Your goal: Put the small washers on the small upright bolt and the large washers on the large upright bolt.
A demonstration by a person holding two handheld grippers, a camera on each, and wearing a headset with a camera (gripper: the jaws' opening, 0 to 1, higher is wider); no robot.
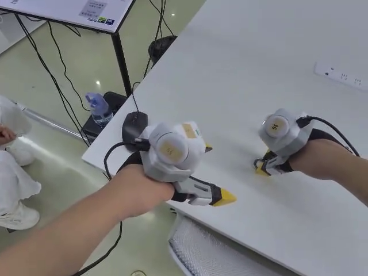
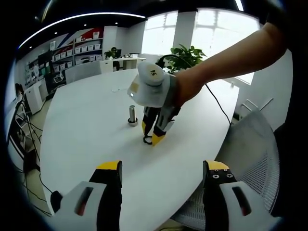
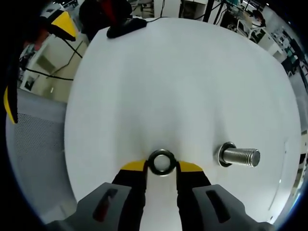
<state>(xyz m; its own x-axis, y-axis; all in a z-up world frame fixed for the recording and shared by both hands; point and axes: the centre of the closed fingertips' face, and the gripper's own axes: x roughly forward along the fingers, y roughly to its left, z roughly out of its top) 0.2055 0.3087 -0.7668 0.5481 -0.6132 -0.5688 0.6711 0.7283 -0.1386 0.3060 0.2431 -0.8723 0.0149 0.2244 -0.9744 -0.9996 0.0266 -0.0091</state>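
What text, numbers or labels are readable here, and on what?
"15": round sticker on the right gripper.
Sticker on the left gripper: too blurred to read.
Printed labels on the white board: too small to read.

Close to the washer [image 3: 161,162] pinched in your right gripper [image 3: 161,168], the one obstacle is the upright bolt [image 3: 239,157]. It stands just beside it at the lower right of the right gripper view, with bare table [image 3: 183,86] between. The middle and top of that view lie open up to a black object [image 3: 126,26] at upper left. In the head view, your left gripper [image 1: 215,172], jaws spread, sits lower centre, and a power strip [image 1: 342,75] lies upper right.
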